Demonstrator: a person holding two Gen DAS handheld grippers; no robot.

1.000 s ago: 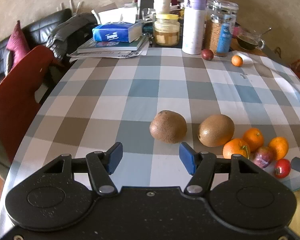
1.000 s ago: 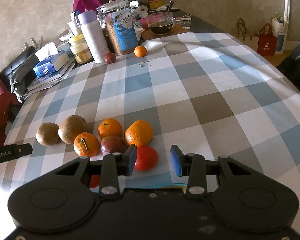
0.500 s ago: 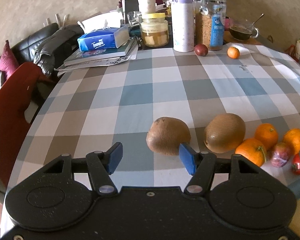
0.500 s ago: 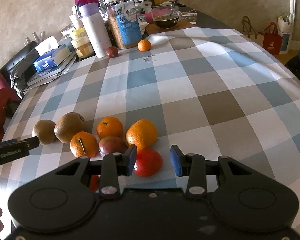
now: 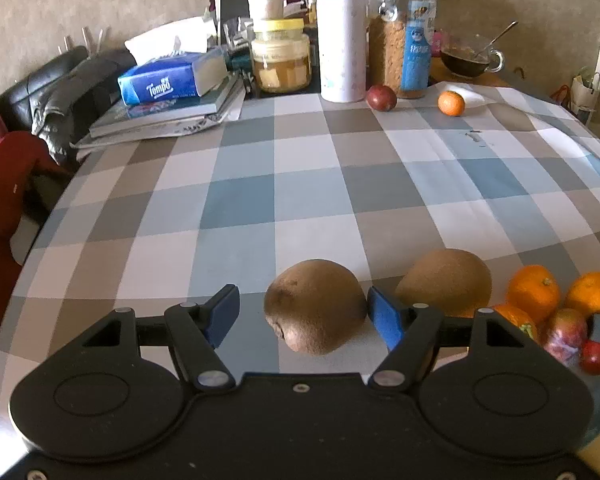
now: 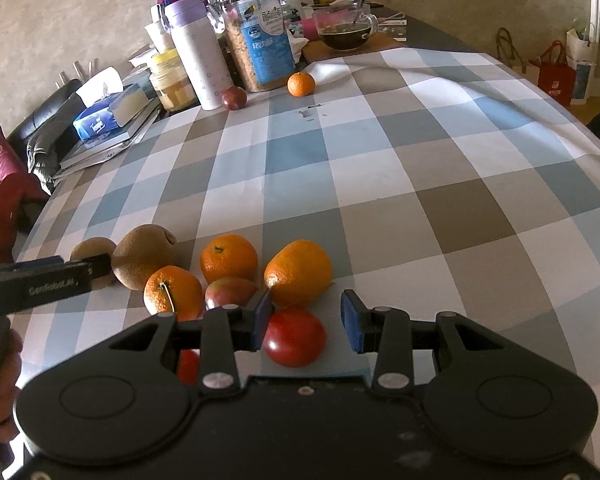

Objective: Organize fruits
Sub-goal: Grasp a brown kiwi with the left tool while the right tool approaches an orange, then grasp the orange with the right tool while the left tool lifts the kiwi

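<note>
Second tomato (image 6: 188,366) mostly hidden behind right gripper's body; orange (image 5: 514,318) half cut off by left gripper's arm. Left gripper (image 5: 303,314) had just been opening, jaws now wide around smaller kiwi (image 5: 315,306) on checked tablecloth (image 5: 300,184) (right pad at its skin, left pad apart), kiwi nearer than 1 second earlier. Right gripper (image 6: 306,322) stood open, tomato (image 6: 294,337) between its pads, unheld.

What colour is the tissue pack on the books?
Blue tissue pack, clearest in the left wrist view.
</note>
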